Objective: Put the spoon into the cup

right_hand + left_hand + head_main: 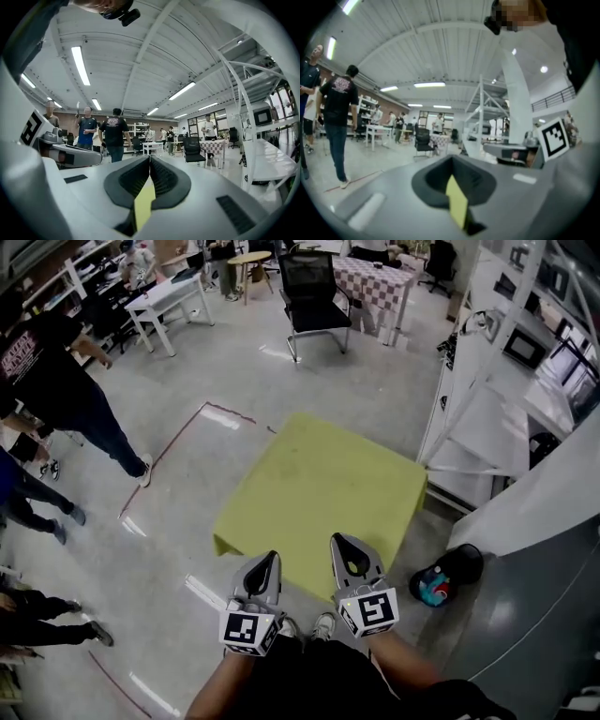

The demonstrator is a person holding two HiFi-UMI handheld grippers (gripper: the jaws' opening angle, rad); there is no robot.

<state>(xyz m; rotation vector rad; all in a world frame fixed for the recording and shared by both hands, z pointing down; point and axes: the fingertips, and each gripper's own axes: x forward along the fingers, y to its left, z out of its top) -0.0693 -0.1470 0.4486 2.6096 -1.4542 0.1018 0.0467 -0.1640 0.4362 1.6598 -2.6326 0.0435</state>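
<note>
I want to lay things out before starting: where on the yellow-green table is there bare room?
The whole square yellow-green tabletop shows bare, from the near edge by the left hand-held gripper and right hand-held gripper to the far corner towards the black office chair. Tightest is its right edge, close to the white metal shelf frame.

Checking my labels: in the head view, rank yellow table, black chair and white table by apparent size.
Largest: yellow table.
Then black chair and white table, which look alike; both stand farther off.
</note>
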